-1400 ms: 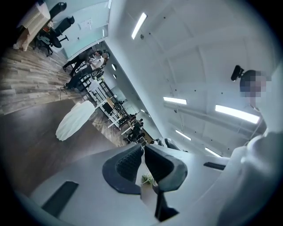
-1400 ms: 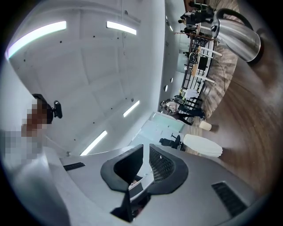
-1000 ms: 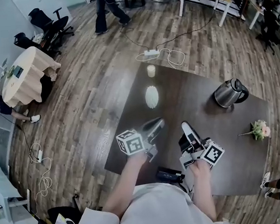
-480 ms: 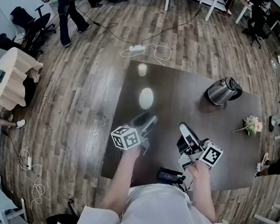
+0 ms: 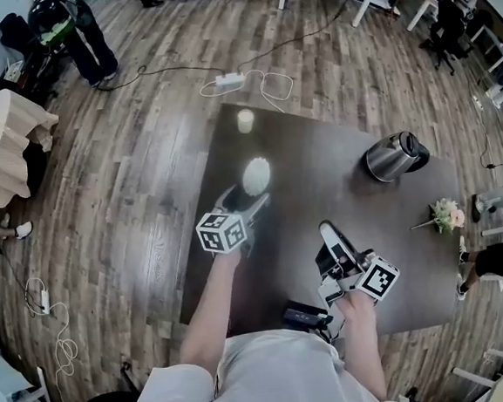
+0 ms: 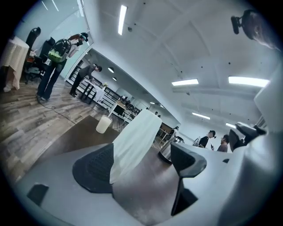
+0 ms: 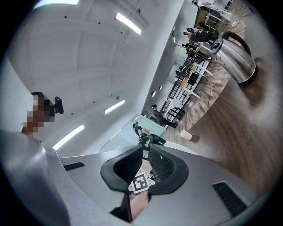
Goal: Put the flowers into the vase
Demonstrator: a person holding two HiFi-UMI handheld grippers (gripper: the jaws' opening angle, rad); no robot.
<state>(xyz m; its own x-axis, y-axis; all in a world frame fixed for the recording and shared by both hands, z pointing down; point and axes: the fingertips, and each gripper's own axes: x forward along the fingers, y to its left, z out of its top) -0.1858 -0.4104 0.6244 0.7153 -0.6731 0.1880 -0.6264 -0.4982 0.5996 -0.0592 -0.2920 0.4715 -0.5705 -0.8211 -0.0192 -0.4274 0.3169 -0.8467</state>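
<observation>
The flowers (image 5: 448,214) lie untouched by the table's right edge, well apart from the white vase (image 5: 255,175) near its left edge. My left tongs (image 5: 249,198) have just been opening and stand spread around the vase, not pinching it; my right tongs (image 7: 147,164) are pressed together, empty. In my judgement the step in hand is securing the vase, and next the right tongs must open and reach the stems.

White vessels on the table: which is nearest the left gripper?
The tall vase, standing between the left gripper's open jaws, which have just been opening. The short cup stands farther off, near the table's far edge.
</observation>
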